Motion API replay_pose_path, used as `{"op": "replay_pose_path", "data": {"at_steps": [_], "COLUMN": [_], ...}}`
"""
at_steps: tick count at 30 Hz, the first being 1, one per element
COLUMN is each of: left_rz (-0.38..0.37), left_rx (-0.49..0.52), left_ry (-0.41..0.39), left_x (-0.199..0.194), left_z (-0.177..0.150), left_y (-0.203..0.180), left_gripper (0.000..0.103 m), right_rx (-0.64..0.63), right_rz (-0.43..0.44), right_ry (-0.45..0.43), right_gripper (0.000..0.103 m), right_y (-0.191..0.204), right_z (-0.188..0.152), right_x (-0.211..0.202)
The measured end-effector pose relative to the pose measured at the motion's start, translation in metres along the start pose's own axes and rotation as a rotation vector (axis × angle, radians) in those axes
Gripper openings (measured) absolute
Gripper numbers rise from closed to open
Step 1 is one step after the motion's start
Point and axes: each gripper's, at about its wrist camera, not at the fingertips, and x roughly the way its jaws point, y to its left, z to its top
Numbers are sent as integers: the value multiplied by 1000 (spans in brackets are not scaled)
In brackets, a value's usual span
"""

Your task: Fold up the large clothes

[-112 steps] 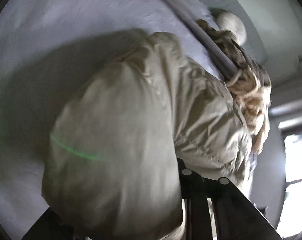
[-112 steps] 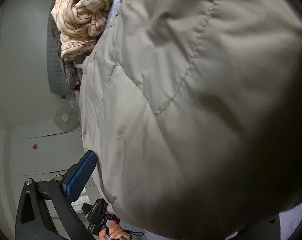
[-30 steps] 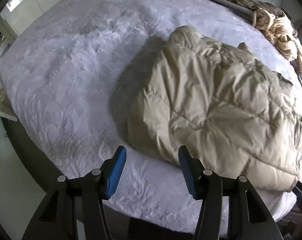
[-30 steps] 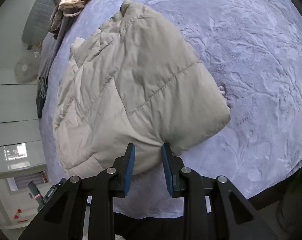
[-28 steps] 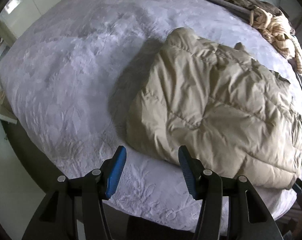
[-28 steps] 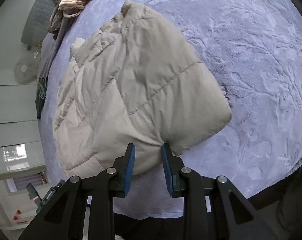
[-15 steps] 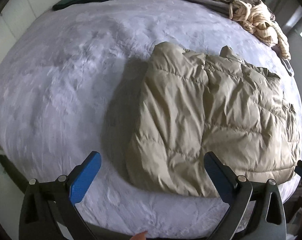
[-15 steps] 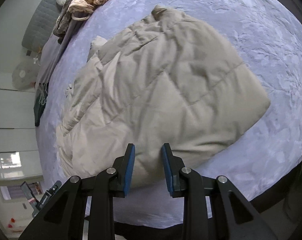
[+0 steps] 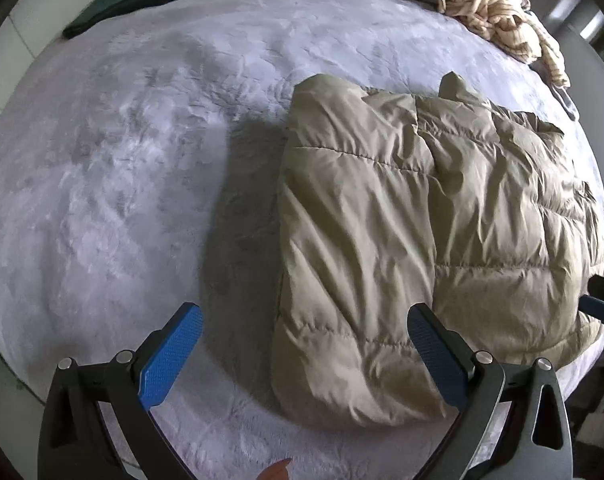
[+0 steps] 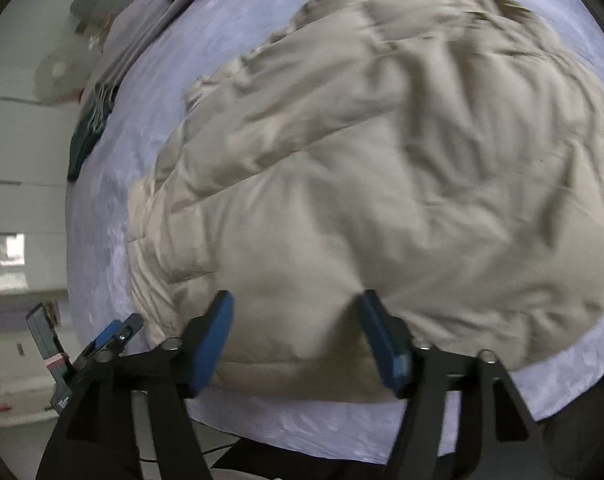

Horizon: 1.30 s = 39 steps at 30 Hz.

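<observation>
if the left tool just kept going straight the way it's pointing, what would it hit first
Most likely the near left edge of the folded beige puffer jacket, or the lavender bedspread right beside it. The left tool is open and empty; depth is unclear.

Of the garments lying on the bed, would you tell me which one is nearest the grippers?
The beige quilted jacket, folded right below both grippers; the cream knit and dark green garment lie at the bed's far edge.

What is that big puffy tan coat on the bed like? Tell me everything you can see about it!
The puffy tan coat is a quilted jacket with stitched lines that make soft, pillow-like squares. Its cloth looks thin, smooth and crinkly. It lies folded into a thick bundle, one layer lapped over another, flat on the fuzzy lilac bedspread near the bed's edge. The left gripper hangs open above its near corner. The right gripper has just been opening, with the coat's edge between its jaws.
</observation>
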Motion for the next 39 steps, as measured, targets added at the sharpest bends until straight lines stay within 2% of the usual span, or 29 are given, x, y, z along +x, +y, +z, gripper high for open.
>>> {"op": "replay_pose_path", "data": {"at_steps": [1, 7, 9, 10, 12, 15, 18, 23, 28, 32, 33, 34, 35, 36, 37, 39], "left_rz": [-8, -28, -72, -104, -219, -427, -530, -670, -723, -690, -689, -697, -719, -739, -758, -770], "left_rx": [2, 17, 25, 32, 36, -13, -32, 37, 130, 167, 177, 188, 184, 169, 149, 137], "left_ry": [1, -3, -1, 4, 31, 116, 173, 262, 312, 329, 326, 327, 340, 347, 343, 326], "left_x": [1, 13, 18, 21, 31, 54, 74, 106, 120, 126, 125, 122, 120, 118, 113, 101], "left_z": [1, 17, 24, 28, 36, 49, 56, 68, 77, 76, 76, 76, 76, 76, 76, 77], "left_y": [0, 11, 19, 24, 35, 57, 61, 33, -4, -21, -23, -25, -25, -24, -23, -22], "left_gripper": [103, 103, 103, 103, 103, 103, 103, 103, 103, 102, 91, 70, 61, 47, 39, 33], "right_rx": [-3, -5, 9, 15, 34, 33, 35, 36, 37, 41, 44, 46, 49, 51, 52, 54], "right_rz": [0, -46, -49, -50, -68, -81, -92, -103, -110, -115, -115, -115, -113, -110, -107, -91], "right_ry": [3, 20, 25, 28, 31, 35, 41, 46, 47, 45, 45, 45, 45, 48, 50, 53], "right_gripper": [80, 80, 80, 80, 80, 80, 80, 80, 80, 80, 80, 80, 80, 80, 80, 80], "right_y": [4, 14, 13, 11, 10, 16, 15, 14, 17, 18, 18, 18, 18, 19, 19, 18], "right_z": [0, 4, 3, 4, 4, 5, 6, 6, 7, 9, 9, 10, 10, 11, 11, 13], "right_x": [4, 21, 24, 25, 27, 32, 36, 39, 42, 44, 44, 43, 43, 42, 41, 36]}}
